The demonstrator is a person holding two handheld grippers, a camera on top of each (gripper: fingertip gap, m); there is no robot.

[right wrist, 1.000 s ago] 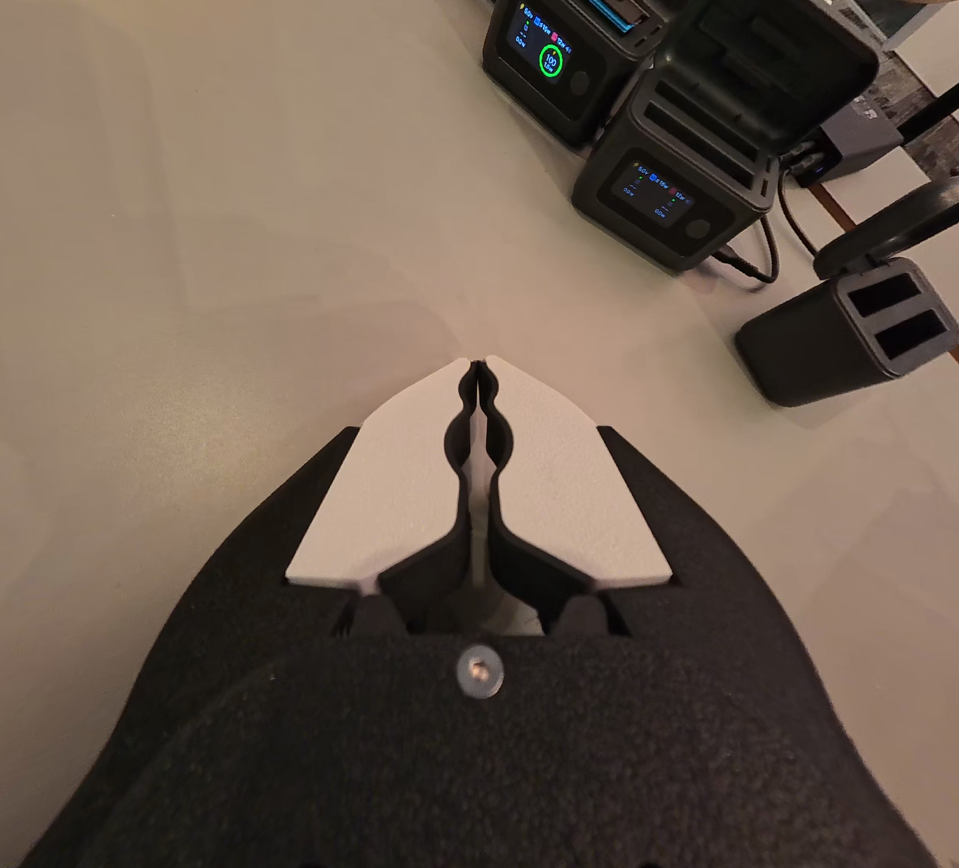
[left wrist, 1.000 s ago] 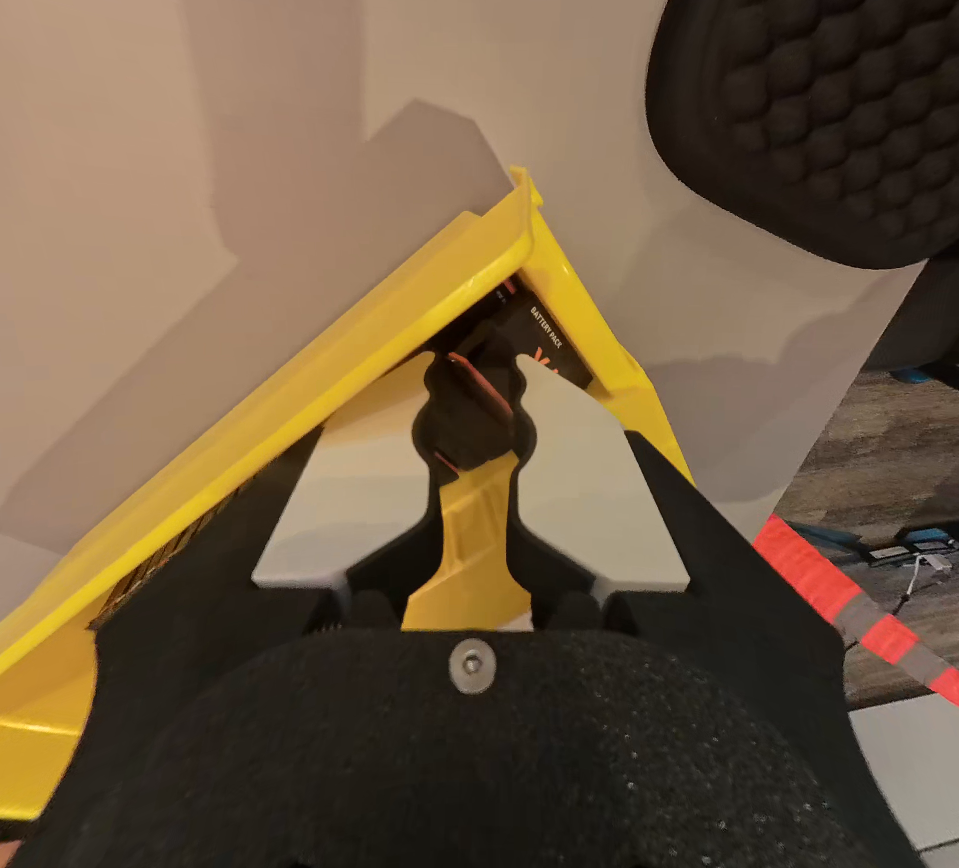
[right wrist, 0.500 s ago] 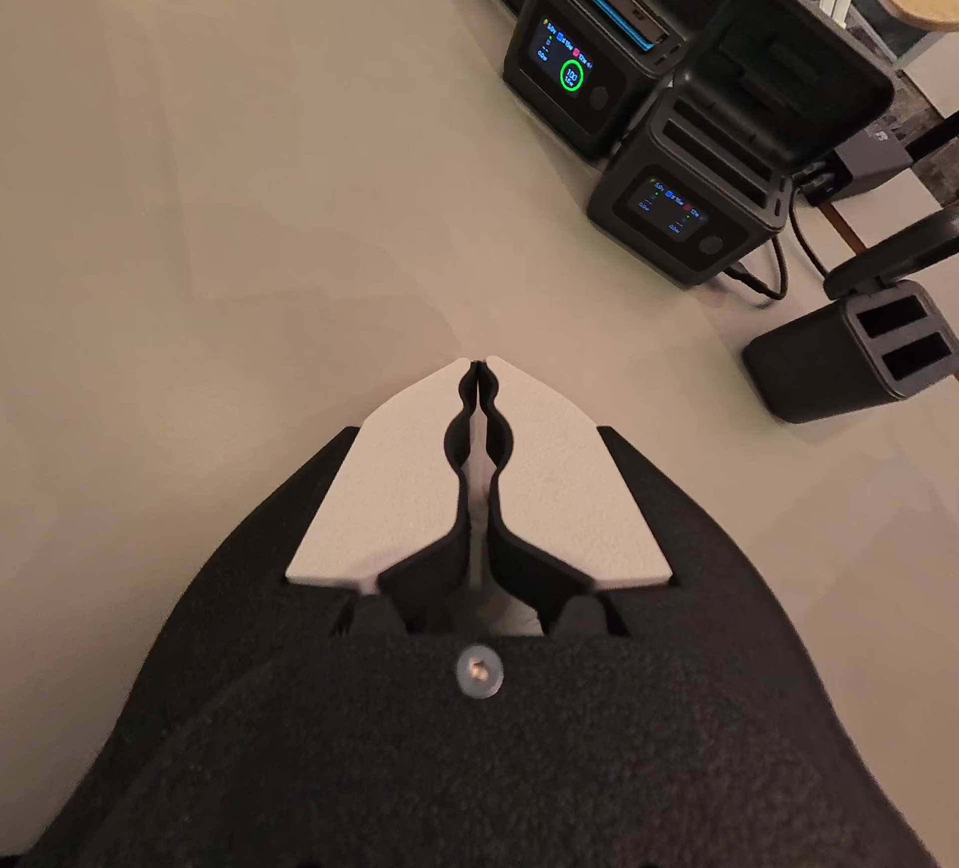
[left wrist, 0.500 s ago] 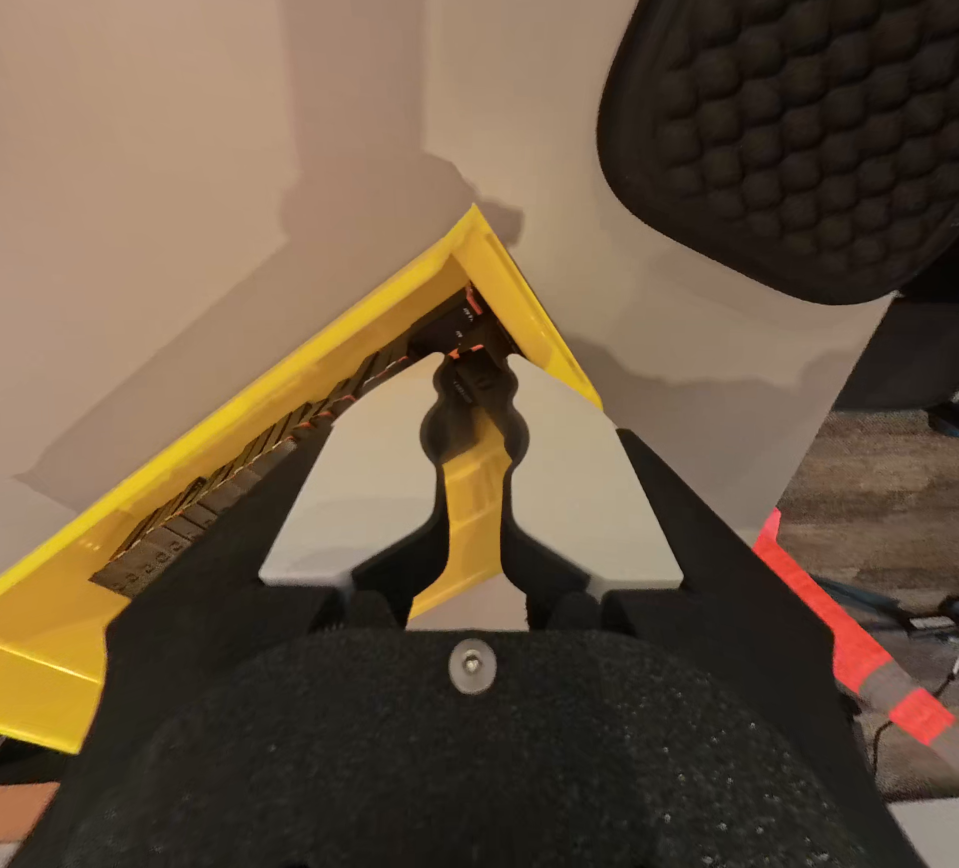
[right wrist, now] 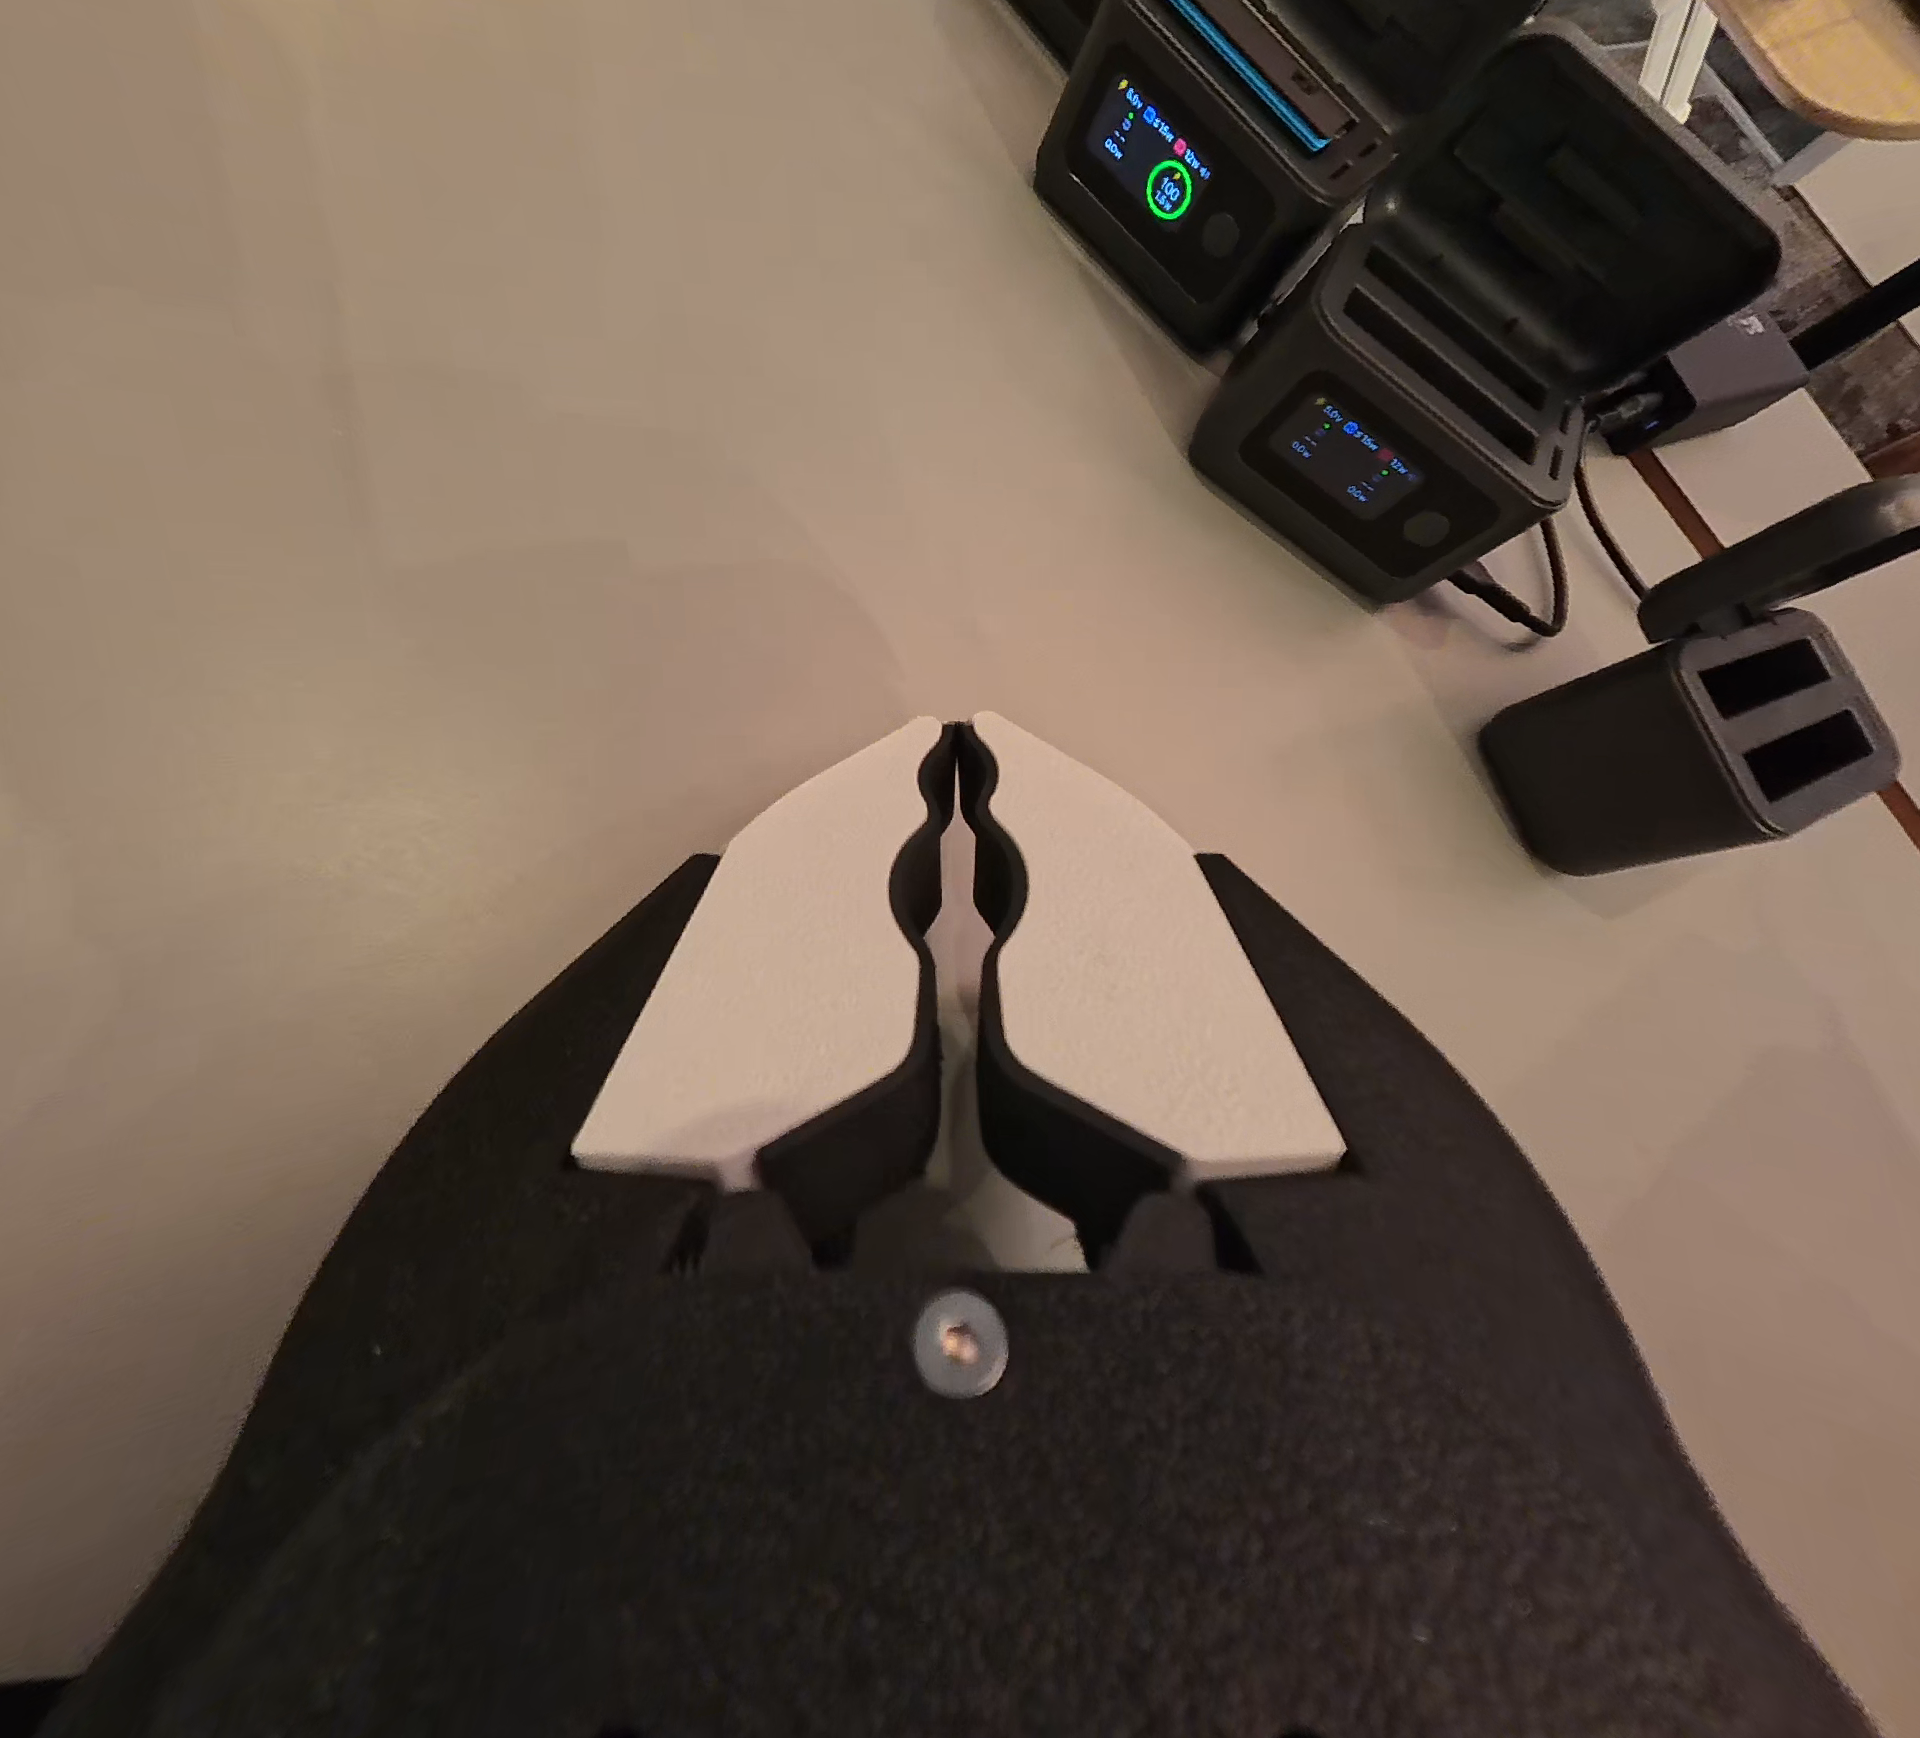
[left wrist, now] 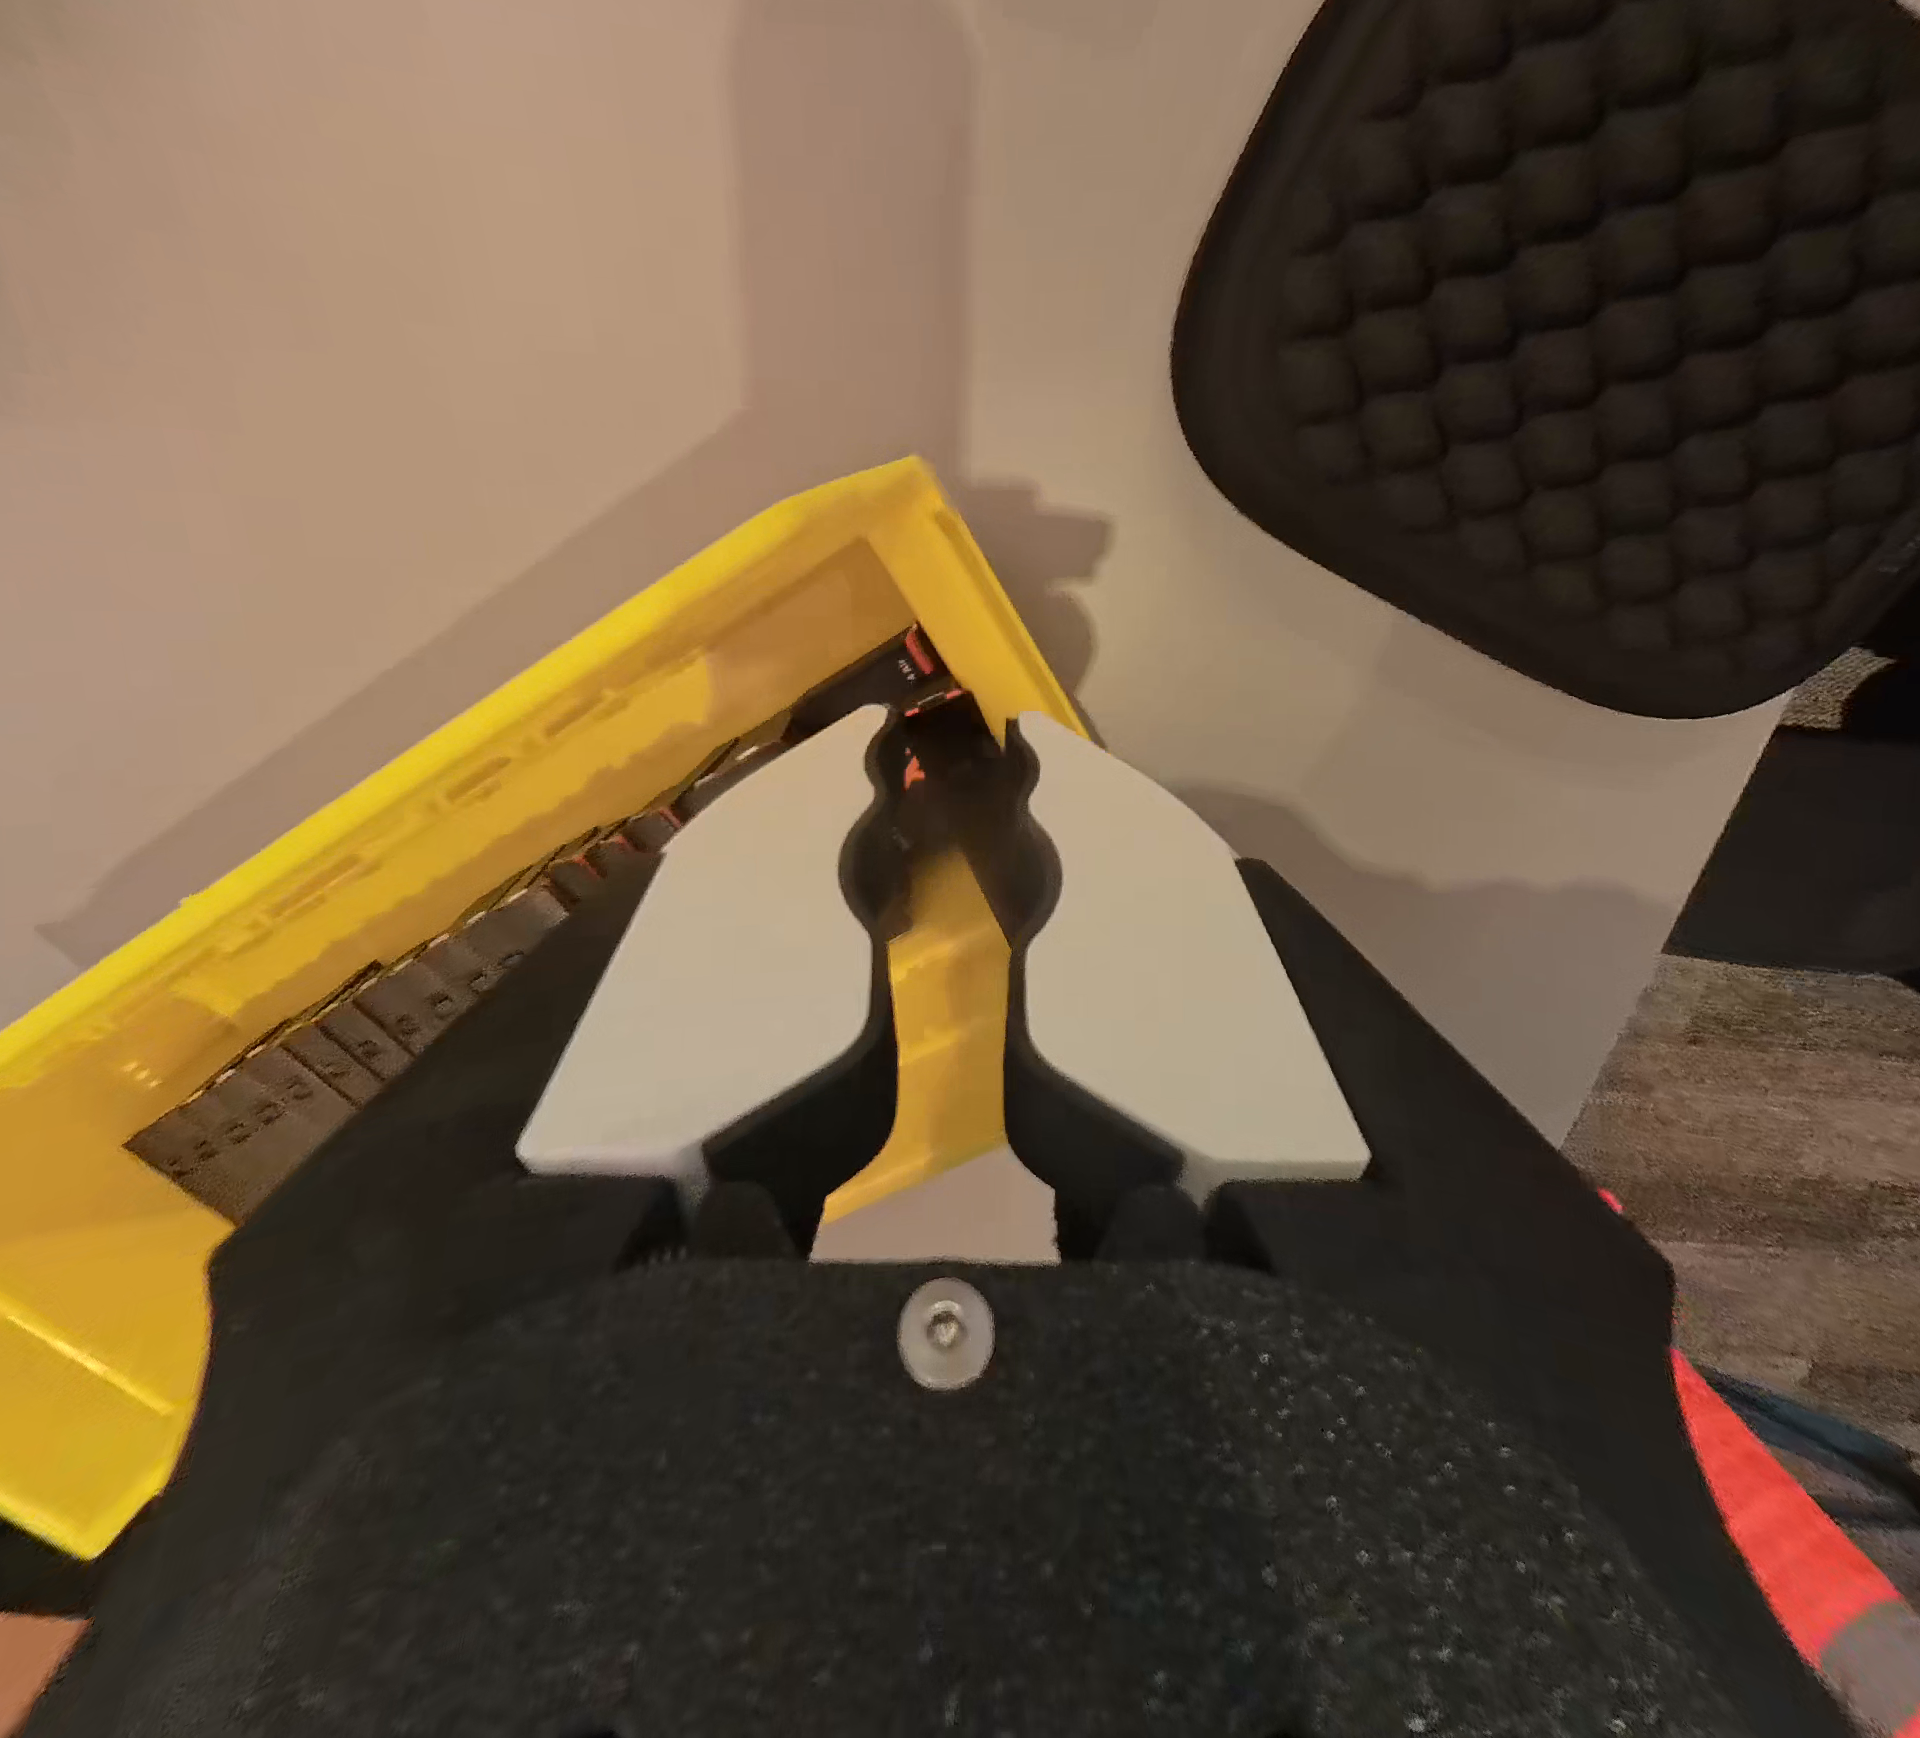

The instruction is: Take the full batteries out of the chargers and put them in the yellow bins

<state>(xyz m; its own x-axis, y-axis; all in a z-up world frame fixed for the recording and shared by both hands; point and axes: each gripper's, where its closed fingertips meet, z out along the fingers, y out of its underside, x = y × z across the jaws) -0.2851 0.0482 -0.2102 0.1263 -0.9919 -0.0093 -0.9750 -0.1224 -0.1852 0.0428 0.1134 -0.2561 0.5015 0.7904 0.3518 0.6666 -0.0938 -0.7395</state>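
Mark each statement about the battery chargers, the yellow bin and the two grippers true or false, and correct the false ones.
1. The right gripper holds a battery. False: its fingers meet on nothing.
2. The yellow bin already holds a row of batteries. True.
3. The left gripper is shut tight. False: it is open above the bin's corner.
4. The nearest lidded charger has its lid open. True.

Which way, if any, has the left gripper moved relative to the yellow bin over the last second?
Yes. The left gripper has drawn back from the yellow bin: more of the bin's inside and its row of batteries now shows. Its jaws stand apart, empty.
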